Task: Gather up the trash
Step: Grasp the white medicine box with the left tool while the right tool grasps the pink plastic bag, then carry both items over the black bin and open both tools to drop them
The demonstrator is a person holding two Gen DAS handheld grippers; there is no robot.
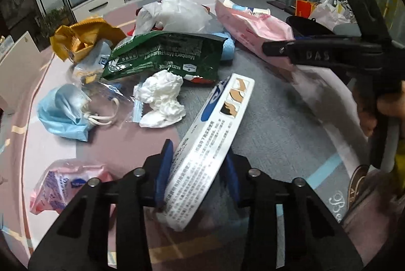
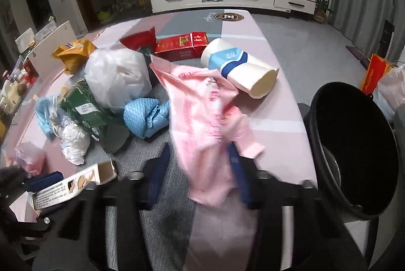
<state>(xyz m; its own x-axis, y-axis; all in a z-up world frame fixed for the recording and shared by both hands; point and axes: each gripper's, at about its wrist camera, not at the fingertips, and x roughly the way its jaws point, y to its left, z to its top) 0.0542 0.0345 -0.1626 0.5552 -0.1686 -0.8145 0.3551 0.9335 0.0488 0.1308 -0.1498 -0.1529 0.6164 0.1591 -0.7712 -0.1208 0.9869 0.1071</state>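
My left gripper (image 1: 198,172) is shut on a long white printed box (image 1: 212,134), whose far end tilts up over the table (image 1: 265,124). The same box (image 2: 76,182) shows at the lower left of the right wrist view. My right gripper (image 2: 198,167) is shut on a crumpled pink plastic bag (image 2: 202,114), which lies stretched out from the pads toward the pile. In the left wrist view this gripper (image 1: 273,48) reaches in from the right, with a hand behind it, onto the pink bag (image 1: 253,25).
Trash litters the table: a green wrapper (image 1: 164,55), white tissue (image 1: 162,98), blue mask (image 1: 63,111), yellow bag (image 1: 83,38), white plastic bag (image 2: 116,76), blue cloth (image 2: 144,116), red carton (image 2: 182,45), paper cup (image 2: 243,68). A black bin (image 2: 354,149) stands at the table's right edge.
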